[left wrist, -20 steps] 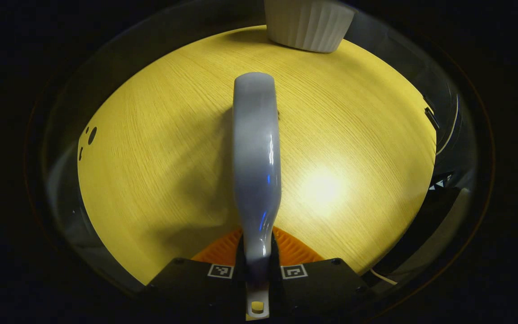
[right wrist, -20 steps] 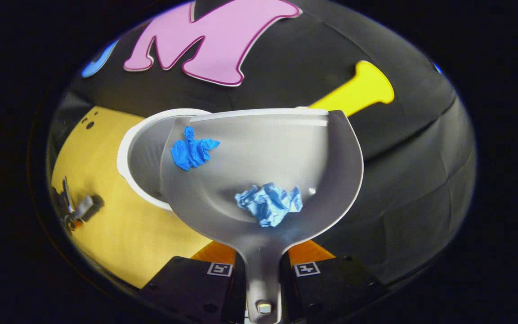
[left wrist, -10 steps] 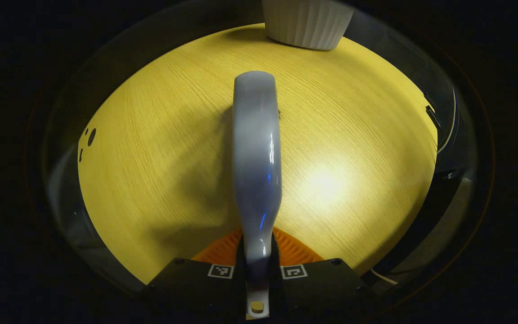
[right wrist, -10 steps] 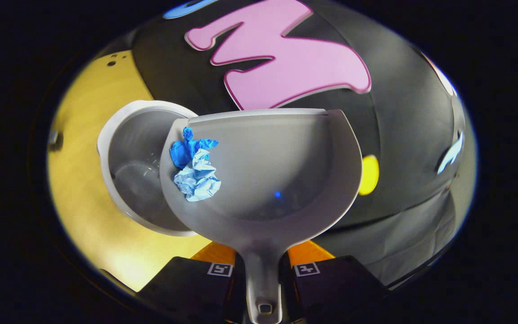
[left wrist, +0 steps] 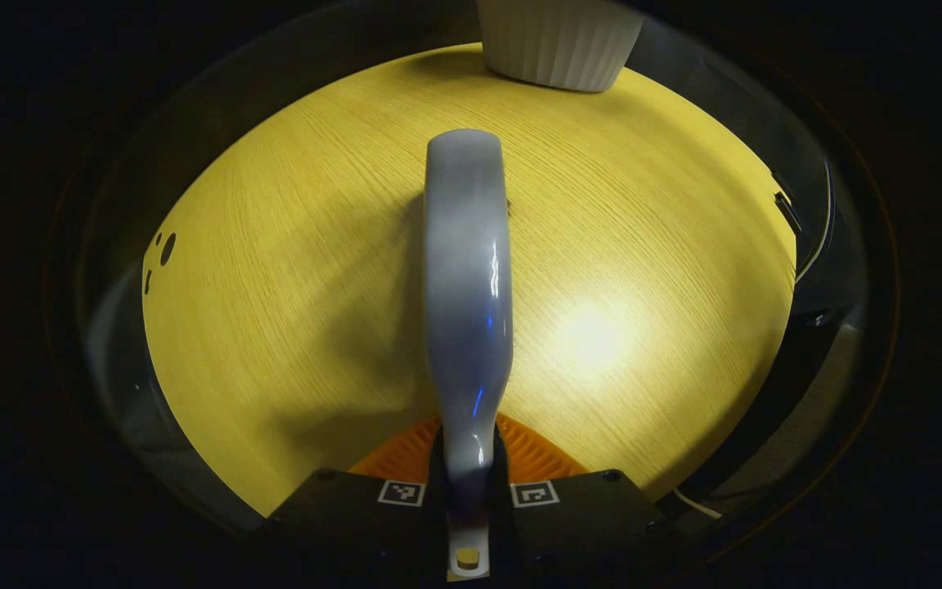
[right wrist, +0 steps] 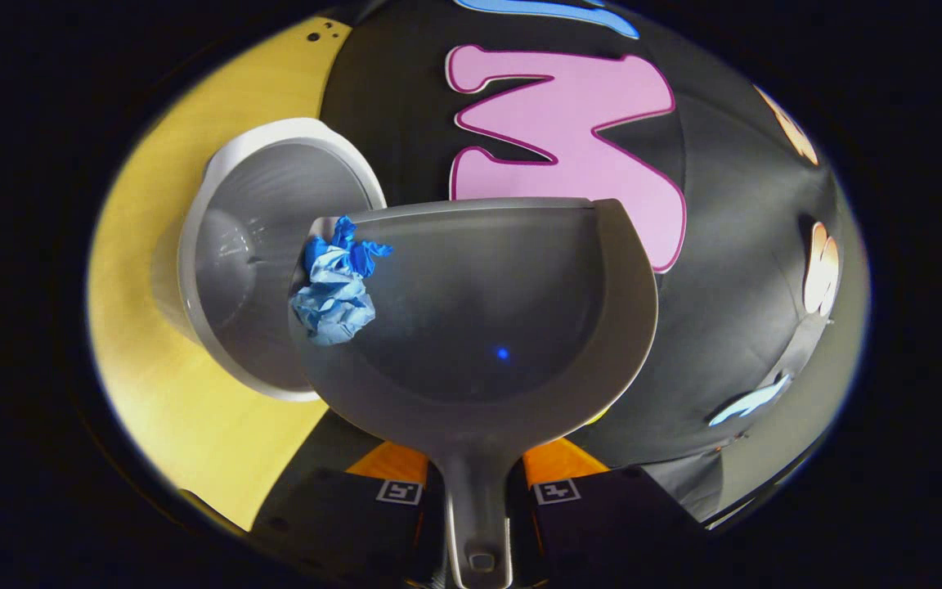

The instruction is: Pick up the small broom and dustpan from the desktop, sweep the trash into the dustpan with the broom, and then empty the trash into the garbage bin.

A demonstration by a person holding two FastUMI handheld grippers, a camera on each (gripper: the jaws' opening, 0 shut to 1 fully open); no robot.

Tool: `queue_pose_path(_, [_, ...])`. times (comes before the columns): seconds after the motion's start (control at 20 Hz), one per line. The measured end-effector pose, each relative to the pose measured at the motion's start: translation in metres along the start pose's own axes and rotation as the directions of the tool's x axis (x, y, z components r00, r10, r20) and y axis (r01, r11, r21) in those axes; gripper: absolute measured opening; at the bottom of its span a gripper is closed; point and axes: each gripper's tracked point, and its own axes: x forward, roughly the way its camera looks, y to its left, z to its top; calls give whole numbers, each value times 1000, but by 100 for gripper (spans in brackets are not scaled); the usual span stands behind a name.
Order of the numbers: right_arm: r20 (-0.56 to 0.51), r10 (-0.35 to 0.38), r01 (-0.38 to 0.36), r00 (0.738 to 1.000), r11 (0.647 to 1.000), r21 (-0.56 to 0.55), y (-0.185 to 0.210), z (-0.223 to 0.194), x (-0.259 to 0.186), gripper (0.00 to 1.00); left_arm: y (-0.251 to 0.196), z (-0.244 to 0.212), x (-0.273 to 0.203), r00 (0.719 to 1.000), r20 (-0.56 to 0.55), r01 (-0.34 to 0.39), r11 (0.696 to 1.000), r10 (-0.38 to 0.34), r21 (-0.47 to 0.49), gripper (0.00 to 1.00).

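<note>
Ahead of the right tongs point(right wrist: 475, 491), the dustpan point(right wrist: 504, 327) was carried by its handle, which both fingers clamped; the pan was rolled over toward its left edge. Contents: two crumpled blue paper wads point(right wrist: 334, 282), bunched together against that left rim, which overhung the open mouth of the white garbage bin point(right wrist: 226, 245). Bin position: just beyond and left of the pan, standing on the yellow tabletop point(right wrist: 160, 393).

Left tongs point(left wrist: 468, 491): closed on the handle of the small broom point(left wrist: 467, 278), which pointed straight forward over the tabletop point(left wrist: 291, 278), well short of the ribbed white bin point(left wrist: 557, 45) at the far edge.

Step in hand, as judged: emptying; sweeping looked complete, no trash lying on the tabletop. Next move would call for more roll, or a slight shake, so the wads clear the rim and drop inside the bin, not beside it.

Changes against the earlier frames: a second before, the wads lay apart, one low in the pan's middle, one near the left rim; the lower one had since slid across to join the other as the tilt increased. Broom unchanged, bar a slight drift.
</note>
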Motion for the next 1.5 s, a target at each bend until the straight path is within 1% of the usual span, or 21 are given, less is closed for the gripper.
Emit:
queue_pose_path(0.1, [19, -31, 32, 999, 997, -67, -7, -1, 1, 34, 1, -1, -1, 1000, -1, -2, 1000, 2, 1, 24])
queue_pose_path(0.2, [24, -30, 33, 999, 994, -101, -5, -8, -4, 34, 0, 0, -1, 1000, 0, -4, 1000, 4, -1, 24])
queue_pose_path(0.35, [-8, -15, 15, 1000, 997, -76, -5, -20, -3, 34, 0, 0, -1, 1000, 1, -7, 1000, 7, -5, 24])
queue_pose_path(0.4, [-23, 4, -5, 1000, 999, -42, -4, -23, -1, 34, 0, 0, -1, 1000, -1, -7, 1000, 7, -5, 24])
queue_pose_path(0.45, [-45, 37, -36, 998, 999, 13, -2, -26, 2, 34, 0, -1, -1, 1000, -3, -8, 1000, 8, -5, 27])
queue_pose_path(0.5, [-69, 78, -72, 995, 994, 84, 4, -31, 1, 34, 0, -1, -1, 1000, -6, -9, 1000, 9, -3, 24])
queue_pose_path(0.6, [-94, 145, -119, 985, 964, 240, 15, -38, 1, 34, 0, -1, -2, 1000, -10, -11, 1000, 11, -2, 24])
queue_pose_path(0.65, [-99, 182, -142, 978, 938, 317, 20, -41, 1, 34, 1, -1, -2, 1000, -10, -11, 1000, 11, -2, 24])
queue_pose_path(0.75, [-92, 268, -194, 959, 859, 474, 37, -42, -4, 34, 0, -1, -2, 1000, -13, -10, 1000, 10, -3, 24])
queue_pose_path(0.8, [-79, 317, -222, 945, 800, 557, 45, -43, -9, 34, 1, -1, -2, 1000, -14, -10, 1000, 10, -3, 27])
queue_pose_path(0.85, [-60, 364, -244, 930, 729, 640, 53, -44, -15, 34, 0, -1, -3, 1000, -16, -11, 1000, 11, -3, 24])
queue_pose_path(0.95, [-11, 437, -267, 900, 570, 777, 63, -43, -29, 34, 1, -2, -3, 1000, -18, -15, 1000, 15, -5, 24])
queue_pose_path(1.0, [15, 465, -275, 885, 497, 823, 69, -41, -25, 35, 1, -2, -4, 1000, -19, -16, 1000, 16, -6, 24])
queue_pose_path(1.1, [69, 495, -290, 866, 385, 876, 69, -36, -29, 34, 1, -1, -3, 1000, -22, -17, 1000, 17, -5, 24])
queue_pose_path(1.15, [100, 502, -302, 859, 339, 891, 68, -32, -29, 39, 1, -2, -3, 1000, -24, -18, 1000, 18, -4, 27])
queue_pose_path(1.2, [133, 510, -316, 850, 291, 903, 66, -26, -32, 34, 1, -2, -3, 999, -26, -19, 1000, 19, -3, 24])
queue_pose_path(1.25, [173, 517, -333, 838, 234, 913, 64, -21, -36, 34, 1, -2, -3, 999, -30, -19, 1000, 19, 0, 24])
queue_pose_path(1.35, [268, 539, -374, 799, 95, 923, 60, -8, -52, 34, 2, -2, -4, 999, -37, -20, 1000, 20, 8, 23])
queue_pose_path(1.4, [305, 545, -385, 781, 36, 922, 60, -3, -62, 39, 3, -2, -4, 999, -40, -20, 1000, 21, 11, 24])
queue_pose_path(1.45, [333, 548, -395, 768, -4, 919, 61, 0, -75, 34, 3, -3, -4, 999, -44, -21, 1000, 22, 12, 24])
queue_pose_path(1.5, [350, 546, -402, 761, -25, 915, 59, 1, -84, 34, 3, -3, -4, 999, -45, -22, 1000, 23, 12, 23])
